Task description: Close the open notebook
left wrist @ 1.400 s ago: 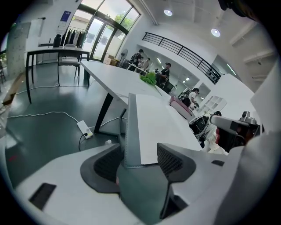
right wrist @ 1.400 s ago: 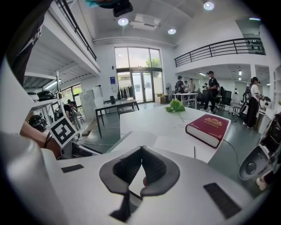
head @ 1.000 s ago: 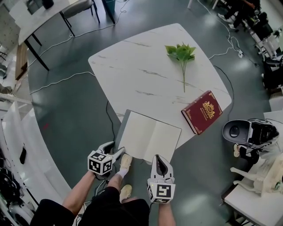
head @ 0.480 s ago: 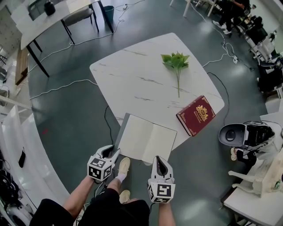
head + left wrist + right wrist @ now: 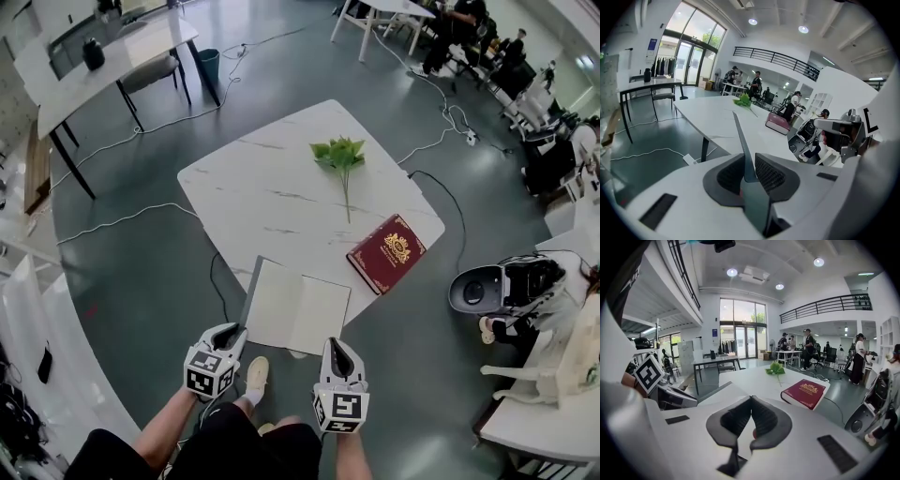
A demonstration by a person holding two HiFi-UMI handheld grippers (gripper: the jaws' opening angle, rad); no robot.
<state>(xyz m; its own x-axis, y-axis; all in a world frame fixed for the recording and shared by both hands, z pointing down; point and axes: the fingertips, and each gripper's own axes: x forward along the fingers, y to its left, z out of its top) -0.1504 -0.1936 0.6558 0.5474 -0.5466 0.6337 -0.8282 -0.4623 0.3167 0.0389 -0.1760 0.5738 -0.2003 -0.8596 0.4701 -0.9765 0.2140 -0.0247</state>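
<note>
Part of the notebook [image 5: 298,311] is hard to read from the head view: its near left corner is covered by the left gripper [image 5: 236,331], and whether the grey cover is raised cannot be told from above. The left gripper view settles it: the thin dark cover stands on edge between the closing jaws, both pads against it, its lower end cut off behind them. The right gripper [image 5: 335,345] hangs just beside the notebook's near right corner, jaws pinched together on nothing. Counted: one notebook, one red book [image 5: 386,253], one leafy sprig [image 5: 339,155], two grippers. The notebook lies open at the near edge of the white table [image 5: 272,178], pale pages up. The red book sits well apart at the right edge and the sprig farther off, with bare tabletop beyond the notebook.
</note>
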